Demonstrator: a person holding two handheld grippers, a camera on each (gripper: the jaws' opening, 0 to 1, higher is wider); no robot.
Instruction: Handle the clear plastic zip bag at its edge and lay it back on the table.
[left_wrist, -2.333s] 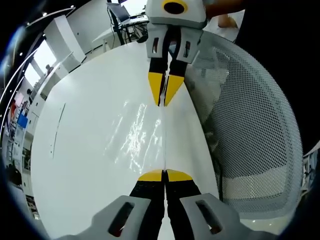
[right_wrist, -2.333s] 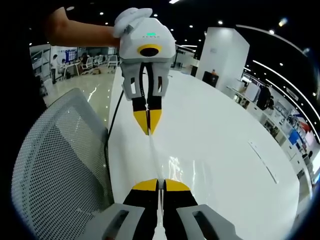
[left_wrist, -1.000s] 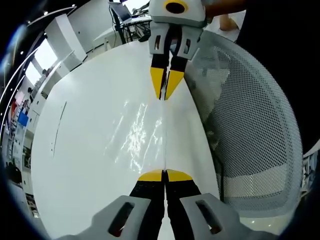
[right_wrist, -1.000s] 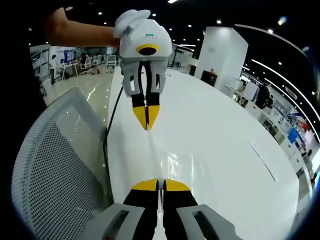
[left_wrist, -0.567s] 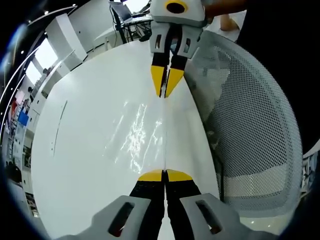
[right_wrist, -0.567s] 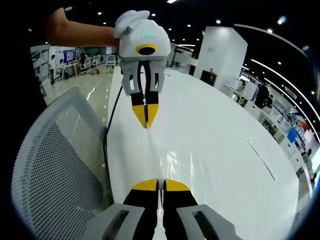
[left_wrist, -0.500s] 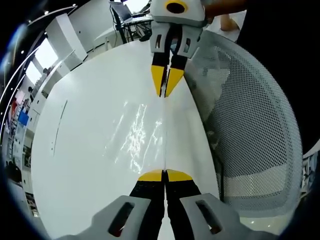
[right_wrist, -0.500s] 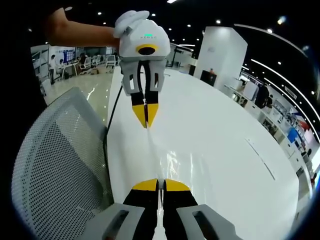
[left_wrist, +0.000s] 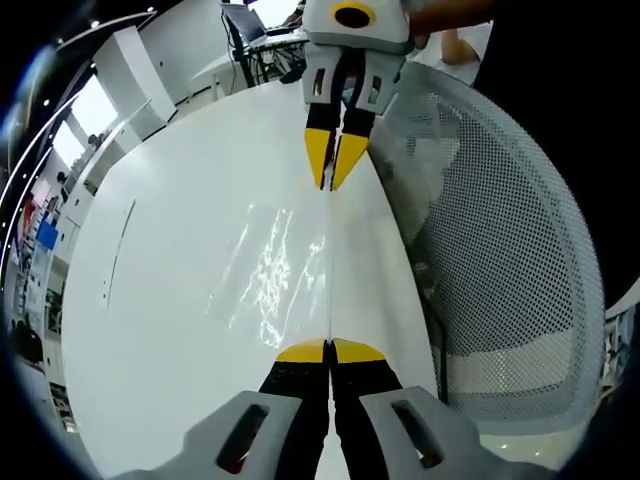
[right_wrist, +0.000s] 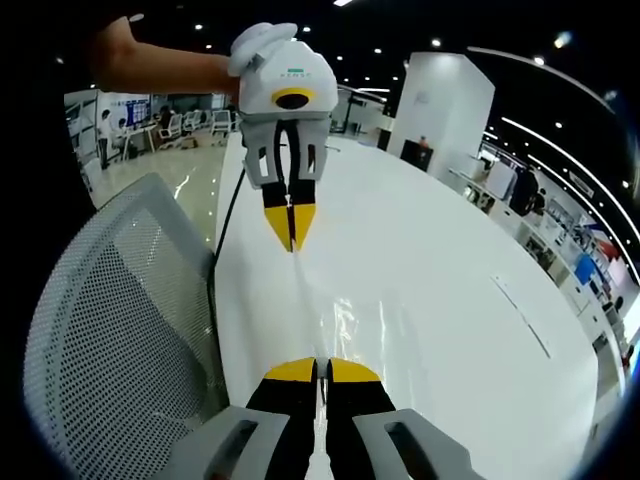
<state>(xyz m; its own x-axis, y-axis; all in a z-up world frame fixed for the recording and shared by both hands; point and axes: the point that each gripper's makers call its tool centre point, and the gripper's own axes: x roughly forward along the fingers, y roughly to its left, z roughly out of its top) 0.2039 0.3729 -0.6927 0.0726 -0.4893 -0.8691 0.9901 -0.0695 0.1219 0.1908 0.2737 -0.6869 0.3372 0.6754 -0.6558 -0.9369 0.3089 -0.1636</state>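
Both tools pinch the zip bag (left_wrist: 290, 270) edge; stretched above table (left_wrist: 160, 300).

Open-plan office: desks (right_wrist: 190, 125), mesh chair (right_wrist: 110, 330), ceiling spotlights (right_wrist: 440, 44).

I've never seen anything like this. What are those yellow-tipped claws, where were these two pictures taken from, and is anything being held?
No robot here: a person holds a two-jaw gripper in each hand, with a camera riding on each. The left gripper view looks past the left gripper toward the right gripper; the right gripper view looks the opposite way. Both are shut on one edge of a clear plastic zip bag, stretched between them above a white table. A mesh chair stands beside the table.
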